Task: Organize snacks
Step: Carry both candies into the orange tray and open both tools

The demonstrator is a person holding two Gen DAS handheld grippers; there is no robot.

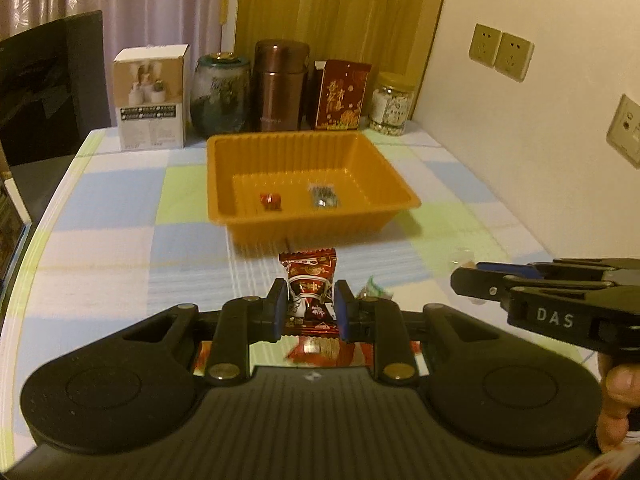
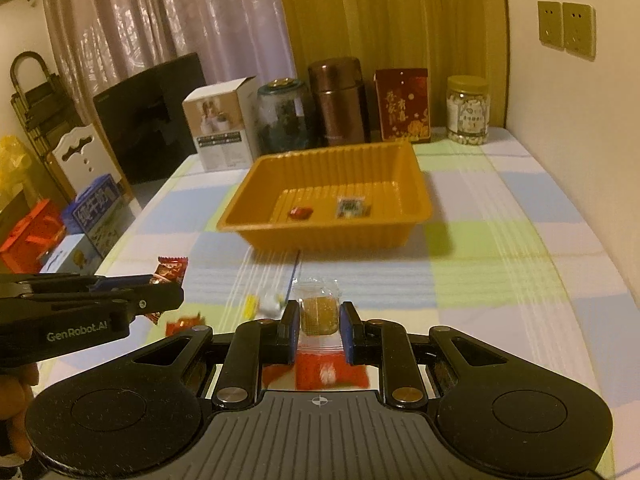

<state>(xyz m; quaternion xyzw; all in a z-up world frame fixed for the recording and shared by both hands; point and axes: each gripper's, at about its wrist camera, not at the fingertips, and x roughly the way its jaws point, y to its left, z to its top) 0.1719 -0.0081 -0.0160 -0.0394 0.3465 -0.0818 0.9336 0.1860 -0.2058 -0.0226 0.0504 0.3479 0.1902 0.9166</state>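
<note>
An orange plastic tray (image 1: 312, 145) (image 2: 336, 162) stands mid-table and holds a small red candy (image 1: 270, 200) (image 2: 300, 212) and a dark wrapped snack (image 1: 324, 196) (image 2: 351, 207). My left gripper (image 1: 311, 304) is shut on a dark red snack packet (image 1: 309, 280), held just before the tray; the packet also shows in the right wrist view (image 2: 170, 274). My right gripper (image 2: 319, 316) is shut on a clear packet with a brown biscuit (image 2: 319, 310). A red packet (image 2: 330, 372) lies below it.
Along the back stand a white box (image 1: 150, 96), a glass jar (image 1: 220, 92), a brown canister (image 1: 280, 86), a red box (image 1: 340, 94) and a nut jar (image 1: 392, 104). Loose candies (image 2: 264, 304) lie on the checked cloth. The wall is at right.
</note>
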